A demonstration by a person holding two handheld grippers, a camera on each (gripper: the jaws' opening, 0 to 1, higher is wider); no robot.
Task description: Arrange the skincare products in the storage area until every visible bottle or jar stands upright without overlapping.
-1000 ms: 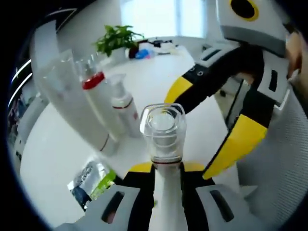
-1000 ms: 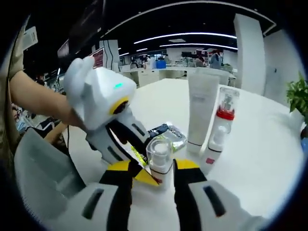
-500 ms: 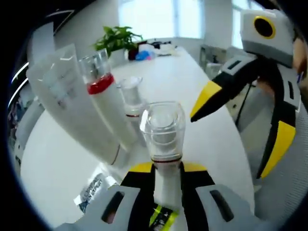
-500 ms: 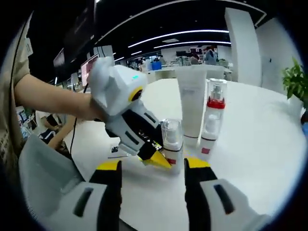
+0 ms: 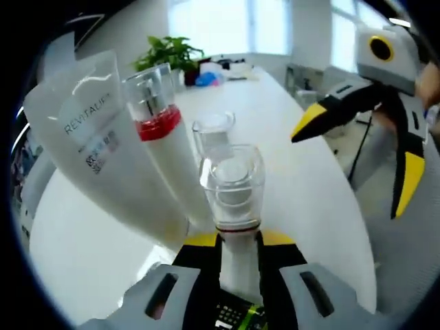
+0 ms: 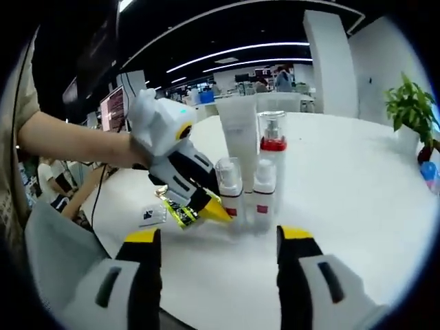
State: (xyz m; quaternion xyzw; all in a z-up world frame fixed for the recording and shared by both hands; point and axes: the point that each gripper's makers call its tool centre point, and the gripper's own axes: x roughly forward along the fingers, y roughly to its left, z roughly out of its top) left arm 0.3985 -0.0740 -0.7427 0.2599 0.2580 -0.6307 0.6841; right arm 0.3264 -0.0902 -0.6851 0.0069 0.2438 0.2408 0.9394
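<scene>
Our left gripper (image 6: 210, 206) clamps a clear-capped pump bottle (image 5: 234, 206) (long axis upright, cap up) on the white table (image 6: 357, 199), just beside a small pump bottle (image 6: 263, 199), a red-collared bottle (image 6: 273, 155) and a white tube (image 6: 240, 141). Our right gripper (image 6: 220, 237) is spread wide, holding nothing.

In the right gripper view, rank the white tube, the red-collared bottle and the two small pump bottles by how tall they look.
1. White tube, tallest.
2. Red-collared bottle, nearly level with the tube's top, so the gap is slight.
3. Two small pump bottles: the one held by the left gripper is, the other. They look alike, so unranked.
</scene>
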